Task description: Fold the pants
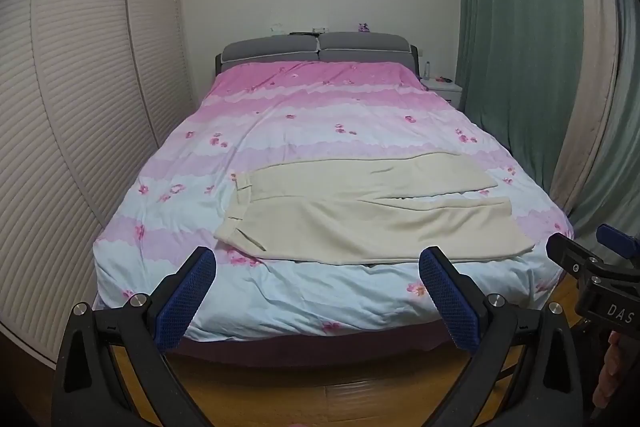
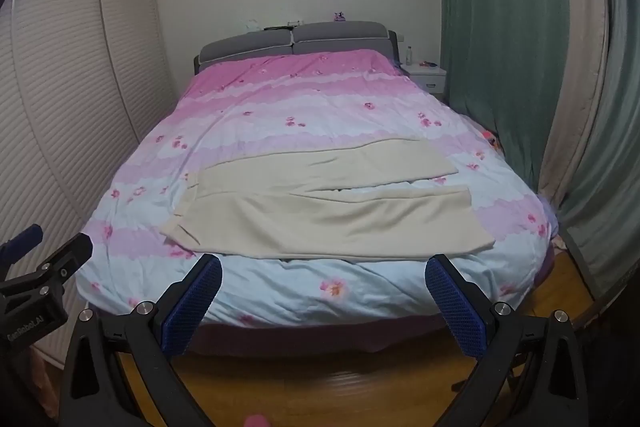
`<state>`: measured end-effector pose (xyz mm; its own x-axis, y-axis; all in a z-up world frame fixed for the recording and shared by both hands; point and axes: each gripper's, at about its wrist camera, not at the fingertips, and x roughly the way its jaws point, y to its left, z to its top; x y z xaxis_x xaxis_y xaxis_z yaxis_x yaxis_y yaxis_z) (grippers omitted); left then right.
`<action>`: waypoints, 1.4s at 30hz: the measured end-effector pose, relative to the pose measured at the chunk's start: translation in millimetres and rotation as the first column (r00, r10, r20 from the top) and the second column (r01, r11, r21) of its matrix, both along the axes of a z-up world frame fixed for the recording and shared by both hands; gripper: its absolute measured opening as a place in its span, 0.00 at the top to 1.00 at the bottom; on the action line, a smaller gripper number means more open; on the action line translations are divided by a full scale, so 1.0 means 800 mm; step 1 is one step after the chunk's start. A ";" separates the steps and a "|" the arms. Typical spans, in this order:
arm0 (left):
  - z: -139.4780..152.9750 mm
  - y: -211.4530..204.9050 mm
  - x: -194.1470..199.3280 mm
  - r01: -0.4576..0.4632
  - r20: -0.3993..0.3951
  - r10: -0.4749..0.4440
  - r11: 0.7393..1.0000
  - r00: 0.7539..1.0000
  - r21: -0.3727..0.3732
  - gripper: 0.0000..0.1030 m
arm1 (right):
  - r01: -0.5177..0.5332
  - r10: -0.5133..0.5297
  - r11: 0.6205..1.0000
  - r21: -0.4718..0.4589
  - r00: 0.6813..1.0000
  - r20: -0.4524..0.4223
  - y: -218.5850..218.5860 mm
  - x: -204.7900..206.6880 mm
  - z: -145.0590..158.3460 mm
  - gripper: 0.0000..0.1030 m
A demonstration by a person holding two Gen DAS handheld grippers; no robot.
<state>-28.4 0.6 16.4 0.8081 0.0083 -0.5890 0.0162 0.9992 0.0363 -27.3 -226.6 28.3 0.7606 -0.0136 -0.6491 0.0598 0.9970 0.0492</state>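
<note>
Cream pants (image 1: 360,211) (image 2: 320,207) lie spread flat across the near half of the bed, waistband to the left and both legs running to the right, with a narrow gap between the legs. My left gripper (image 1: 318,267) hovers open over the floor in front of the bed's foot, short of the pants, nothing between its blue pads (image 1: 188,299). My right gripper (image 2: 324,273) is likewise open and empty, also short of the bed edge. Each gripper shows at the edge of the other's view: the right gripper (image 1: 592,259), the left gripper (image 2: 44,259).
The bed (image 1: 280,307) carries a pink and pale blue flowered duvet and a grey headboard (image 1: 316,47). A louvred wardrobe (image 1: 80,107) runs along the left, green curtains (image 1: 520,47) along the right, a white nightstand (image 2: 426,75) at the far right. Wooden floor (image 1: 320,395) lies below the grippers.
</note>
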 end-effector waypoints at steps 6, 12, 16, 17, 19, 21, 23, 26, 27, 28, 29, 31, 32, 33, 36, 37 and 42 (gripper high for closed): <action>0.000 0.001 0.000 0.006 -0.009 -0.006 1.000 1.000 -0.015 0.00 | 0.004 -0.004 1.000 0.004 1.000 0.004 -0.002 -0.003 0.001 0.00; 0.007 0.001 -0.002 0.006 -0.001 -0.006 1.000 1.000 -0.014 0.00 | -0.003 0.003 1.000 0.000 1.000 0.014 -0.001 -0.008 0.007 0.00; 0.011 0.001 -0.002 0.005 0.000 -0.005 1.000 1.000 -0.013 0.00 | 0.002 -0.002 1.000 -0.003 1.000 0.019 0.001 -0.012 0.010 0.00; 0.011 0.001 -0.002 0.005 0.000 -0.005 1.000 1.000 -0.012 0.00 | 0.001 -0.001 1.000 -0.003 1.000 0.019 0.001 -0.012 0.010 0.00; 0.011 0.000 0.000 0.005 -0.002 -0.005 1.000 1.000 -0.013 0.00 | 0.005 -0.005 1.000 -0.006 1.000 0.018 0.003 -0.012 0.011 0.00; 0.011 -0.001 0.000 0.008 -0.003 -0.008 1.000 1.000 -0.015 0.00 | 0.004 -0.004 1.000 -0.005 1.000 0.019 0.004 -0.012 0.012 0.00; 0.012 -0.001 -0.001 0.012 -0.005 -0.012 1.000 1.000 -0.019 0.00 | 0.007 -0.007 1.000 -0.007 1.000 0.020 0.004 -0.012 0.011 0.00; 0.013 0.001 -0.001 0.017 -0.005 -0.017 1.000 1.000 -0.020 0.00 | 0.005 -0.005 1.000 -0.006 1.000 0.023 0.005 -0.013 0.013 0.00; 0.013 0.002 -0.001 0.018 -0.004 -0.018 1.000 1.000 -0.020 0.00 | 0.007 -0.007 1.000 -0.007 1.000 0.023 0.005 -0.013 0.013 0.00; 0.013 0.002 -0.001 0.019 -0.003 -0.019 1.000 1.000 -0.022 0.00 | 0.007 -0.007 1.000 -0.007 1.000 0.023 0.006 -0.014 0.012 0.00; 0.013 0.003 -0.001 0.020 -0.002 -0.020 1.000 1.000 -0.024 0.00 | 0.007 -0.006 1.000 -0.006 1.000 0.024 0.007 -0.013 0.013 0.00; 0.014 0.006 -0.002 0.022 0.000 -0.022 0.999 1.000 -0.025 0.00 | 0.008 -0.008 1.000 -0.009 1.000 0.023 0.009 -0.013 0.014 0.00; 0.014 0.006 -0.002 0.021 0.002 -0.021 0.999 1.000 -0.024 0.00 | 0.008 -0.008 1.000 -0.008 1.000 0.025 0.007 -0.014 0.013 0.00; 0.014 0.007 -0.002 0.021 0.003 -0.021 1.000 1.000 -0.023 0.00 | 0.009 -0.008 1.000 -0.011 1.000 0.024 0.008 -0.013 0.014 0.00; 0.014 0.006 -0.001 0.021 0.004 -0.021 0.999 1.000 -0.023 0.00 | 0.007 -0.007 1.000 -0.009 1.000 0.025 0.008 -0.013 0.014 0.00; 0.014 0.006 0.000 0.021 0.004 -0.021 1.000 1.000 -0.023 0.00 | 0.008 -0.008 1.000 -0.010 1.000 0.026 0.008 -0.013 0.014 0.00; 0.016 0.007 0.000 0.021 0.007 -0.021 0.999 1.000 -0.024 0.00 | 0.009 -0.009 1.000 -0.008 1.000 0.028 0.006 -0.015 0.014 0.00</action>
